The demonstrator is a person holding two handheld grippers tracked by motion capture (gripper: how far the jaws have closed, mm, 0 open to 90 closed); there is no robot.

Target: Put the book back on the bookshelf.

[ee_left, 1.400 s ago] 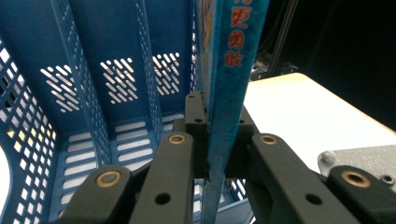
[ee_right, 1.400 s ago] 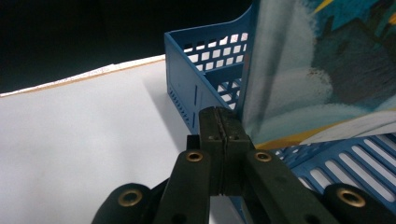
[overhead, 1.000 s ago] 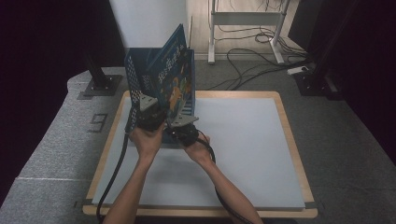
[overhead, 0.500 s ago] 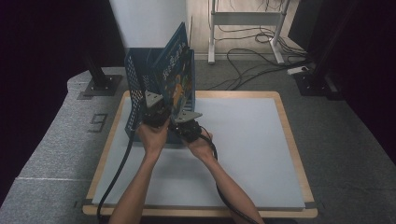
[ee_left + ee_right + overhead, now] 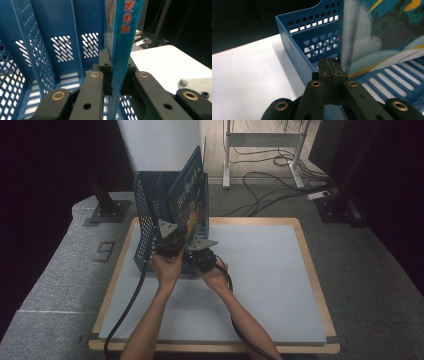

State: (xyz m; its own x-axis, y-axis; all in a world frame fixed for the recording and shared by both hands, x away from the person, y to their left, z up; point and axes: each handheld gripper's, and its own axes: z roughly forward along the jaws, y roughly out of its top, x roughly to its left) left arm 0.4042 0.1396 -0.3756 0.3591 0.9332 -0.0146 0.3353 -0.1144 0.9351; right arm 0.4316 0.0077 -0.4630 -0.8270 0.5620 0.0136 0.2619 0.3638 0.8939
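Note:
A blue picture book (image 5: 187,195) stands upright in a blue perforated file rack (image 5: 146,222) at the mat's far left. My left gripper (image 5: 169,239) is shut on the book's lower spine edge. In the left gripper view the spine (image 5: 122,37) runs up between the pads, with the left gripper (image 5: 116,81) clamped on it and the rack's dividers (image 5: 50,37) behind. My right gripper (image 5: 199,251) sits just right of the left one. In the right gripper view the right gripper (image 5: 331,71) is shut, pads pressed together with nothing between them, beside the book's cover (image 5: 382,32) and the rack wall (image 5: 312,37).
The pale mat (image 5: 260,270) on a wooden board spreads to the right of and in front of the rack. Cables (image 5: 265,180) and a white stand's legs (image 5: 260,140) lie on the floor beyond. Dark stand bases (image 5: 107,210) flank the table.
Both hands have edged a little to the right. The book and rack stand as before, and both grippers' jaws are unchanged.

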